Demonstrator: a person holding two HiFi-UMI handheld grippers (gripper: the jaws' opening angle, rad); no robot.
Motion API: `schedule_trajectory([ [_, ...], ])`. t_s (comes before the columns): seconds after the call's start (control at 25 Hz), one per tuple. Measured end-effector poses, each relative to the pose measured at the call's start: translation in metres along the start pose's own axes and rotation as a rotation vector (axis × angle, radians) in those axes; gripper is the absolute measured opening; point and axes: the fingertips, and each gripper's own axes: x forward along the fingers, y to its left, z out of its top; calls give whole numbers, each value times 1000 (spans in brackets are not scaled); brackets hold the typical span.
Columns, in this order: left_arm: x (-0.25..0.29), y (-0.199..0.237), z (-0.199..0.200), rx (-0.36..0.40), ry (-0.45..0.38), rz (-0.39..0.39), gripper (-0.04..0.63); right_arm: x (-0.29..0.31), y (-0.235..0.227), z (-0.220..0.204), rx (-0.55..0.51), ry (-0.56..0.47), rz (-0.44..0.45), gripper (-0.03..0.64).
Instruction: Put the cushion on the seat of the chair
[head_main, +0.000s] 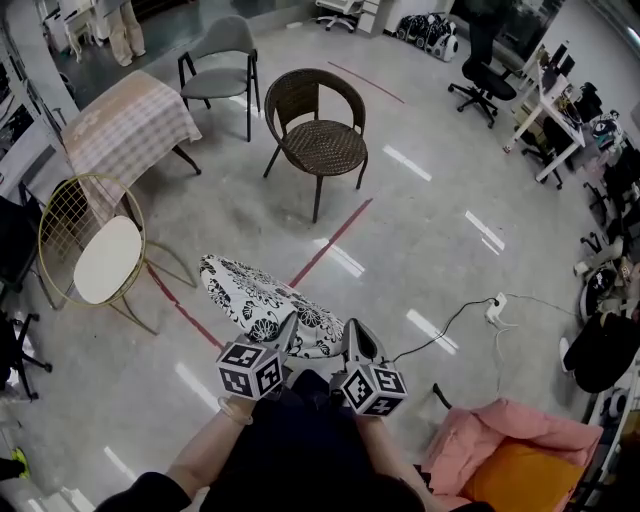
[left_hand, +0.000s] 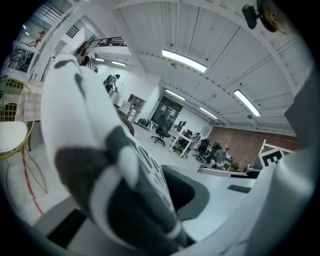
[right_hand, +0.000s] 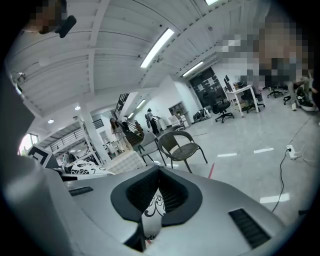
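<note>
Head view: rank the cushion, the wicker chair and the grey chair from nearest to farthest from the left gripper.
1. The cushion: clamped in the left gripper itself, right in front of the person.
2. The wicker chair: well ahead, out on the open floor.
3. The grey chair: farthest, beyond the wicker chair and to its left.

Two grippers: left gripper (head_main: 287, 330), right gripper (head_main: 356, 335)
One cushion (head_main: 250, 295), between both grippers' jaws
Three legged chairs: wicker chair (head_main: 318, 140) straight ahead of grippers, grey chair (head_main: 220, 70) farther ahead-left, gold wire chair (head_main: 108, 260) left of left gripper
One cloth-covered table (head_main: 130, 125), ahead-left
One power strip (head_main: 495, 308), right of right gripper
</note>
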Motion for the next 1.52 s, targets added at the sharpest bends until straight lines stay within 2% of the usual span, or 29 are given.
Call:
schedule_trajectory([
  [0.12,3,-8,-4,21,-12,8,28,-2,-5,-1,0,5,21,-6],
  [0.36,4,-21,-13,16,-30,21,28,-8,-20,-2,5,10,14,-6],
  [0.76,6,-18,-20,14,-30,60,28,-7,-35,-4,31,20,6,-6],
  [1.2,34,-2,-2,-3,-14,71,28,27,-42,7,44,39,-2,-6],
  [1.52,69,29,32,-7,-2,71,28,80,-45,21,60,54,-13,-6],
])
